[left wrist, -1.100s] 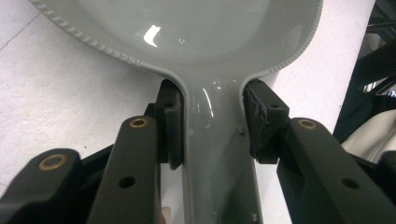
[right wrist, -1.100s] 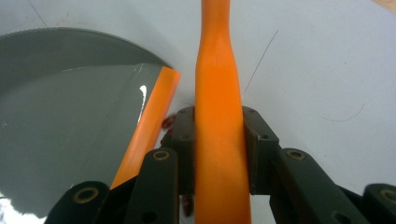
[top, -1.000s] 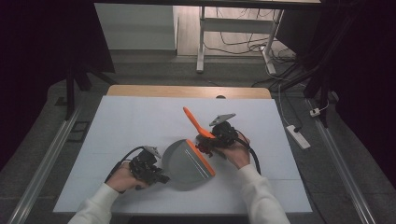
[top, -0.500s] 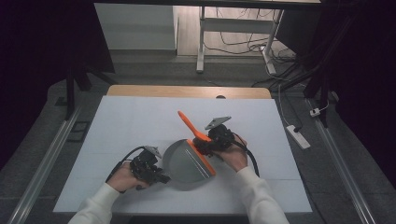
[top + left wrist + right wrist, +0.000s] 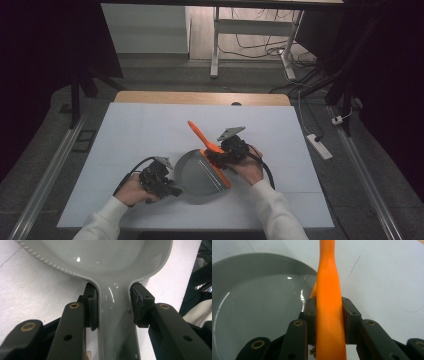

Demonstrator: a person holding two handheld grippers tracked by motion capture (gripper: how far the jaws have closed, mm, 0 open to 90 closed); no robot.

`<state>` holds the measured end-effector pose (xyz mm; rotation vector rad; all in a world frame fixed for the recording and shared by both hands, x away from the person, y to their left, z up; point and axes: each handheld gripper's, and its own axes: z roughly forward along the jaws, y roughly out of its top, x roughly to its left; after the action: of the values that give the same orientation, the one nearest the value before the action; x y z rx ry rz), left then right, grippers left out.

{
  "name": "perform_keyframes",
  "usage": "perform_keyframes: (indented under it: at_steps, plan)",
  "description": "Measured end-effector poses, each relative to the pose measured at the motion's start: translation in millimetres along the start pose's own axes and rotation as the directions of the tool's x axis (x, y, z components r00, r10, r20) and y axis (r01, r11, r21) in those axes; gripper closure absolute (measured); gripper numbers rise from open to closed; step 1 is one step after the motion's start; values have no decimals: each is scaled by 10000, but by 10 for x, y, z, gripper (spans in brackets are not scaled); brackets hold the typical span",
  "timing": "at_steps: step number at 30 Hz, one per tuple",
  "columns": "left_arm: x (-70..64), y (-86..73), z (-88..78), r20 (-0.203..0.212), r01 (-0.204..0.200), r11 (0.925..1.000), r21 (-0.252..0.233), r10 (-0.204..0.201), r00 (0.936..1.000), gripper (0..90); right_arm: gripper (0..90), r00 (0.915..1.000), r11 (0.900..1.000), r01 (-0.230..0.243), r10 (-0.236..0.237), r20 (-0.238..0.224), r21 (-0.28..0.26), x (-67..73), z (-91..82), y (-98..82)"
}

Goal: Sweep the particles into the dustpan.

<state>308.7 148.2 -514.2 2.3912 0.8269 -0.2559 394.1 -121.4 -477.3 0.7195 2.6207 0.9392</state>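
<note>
On the white table, hand-held grippers still clamp grey dustpan and orange brush, its handle swung leftward.

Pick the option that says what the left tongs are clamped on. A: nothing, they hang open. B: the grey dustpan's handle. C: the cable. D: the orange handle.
B: in the left gripper view the left tongs sit pressed against both sides of the grey dustpan's handle, just below the grey dustpan; the orange handle is held by the right tongs.
</note>
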Motion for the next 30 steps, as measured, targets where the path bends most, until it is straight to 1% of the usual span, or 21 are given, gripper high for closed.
perform_keyframes:
  at_steps: [1, 5, 7, 8, 9, 13, 14, 15, 17, 18, 19, 20, 21, 23, 27, 29, 30]
  plan:
    - [3, 0, -1, -3, -31, 10000, 34, 31, 10000, 616, 701, 9999, 9999, -101, 100, -96, -43, 12, 2, 3]
    - [0, 0, -1, -1, -16, 10000, 37, 16, 10000, 616, 702, 9999, 10000, -49, 48, -117, -62, 37, 6, 13]
    - [-4, -1, -3, 11, 21, 10000, -11, -21, 10000, 616, 702, 9998, 9999, -65, 62, -195, -126, 38, 6, 14]
    - [-5, -2, -4, 10, 18, 10000, -14, -18, 10000, 616, 702, 9994, 9997, -143, 135, -325, -220, 44, 5, 15]
    - [-5, -2, -3, 7, 19, 10000, -13, -19, 10000, 616, 702, 9994, 9997, -143, 135, -325, -220, 44, 5, 15]
    - [-2, -3, 0, -3, -8, 10000, 30, 8, 10000, 616, 702, 9992, 9996, -39, 29, -394, -266, 98, 1, 34]
    - [-3, -3, -1, -6, -8, 10000, 31, 8, 10000, 616, 702, 9990, 9995, 60, -74, -450, -308, 107, 1, 41]
    - [-6, -4, 1, -2, 32, 10000, -5, -32, 10000, 616, 702, 9986, 9995, 24, -40, -522, -304, 126, -2, 48]
    - [-6, -4, 0, 4, 36, 10000, -13, -36, 10000, 616, 702, 9962, 9990, -79, 40, -875, -434, 159, -9, 67]
    - [-7, -5, 0, 6, 37, 10000, -16, -37, 10000, 617, 702, 9939, 9979, -187, 119, -1094, -617, 154, -9, 69]
    - [-7, -6, 1, 12, 39, 10000, -16, -39, 10000, 617, 702, 9939, 9979, -187, 119, -1094, -617, 154, -9, 69]
    - [-5, -7, 0, 8, 1, 10000, 10, -1, 10000, 616, 702, 9921, 9969, -368, 281, -1225, -696, 155, -16, 71]
    - [-5, -7, 0, 10, 2, 10000, 10, -2, 10000, 616, 702, 9948, 9972, -216, 143, -1009, -717, 158, -29, 83]
    - [-5, -7, 0, 9, -1, 10000, 10, 1, 10000, 616, 702, 9968, 9975, -135, 79, -799, -694, 154, -48, 81]
    - [-5, -8, 0, 10, 3, 10000, 8, -3, 10000, 616, 702, 9975, 9958, -289, 231, -673, -867, 115, -88, 71]
    - [-5, -8, -1, 8, 4, 10000, 4, -4, 10000, 616, 702, 9976, 9932, -478, 421, -547, -1064, 53, -139, 57]
    - [-4, -9, -1, 11, 2, 10000, 6, -2, 10000, 616, 702, 9978, 9928, -518, 470, -470, -1082, 29, -158, 50]
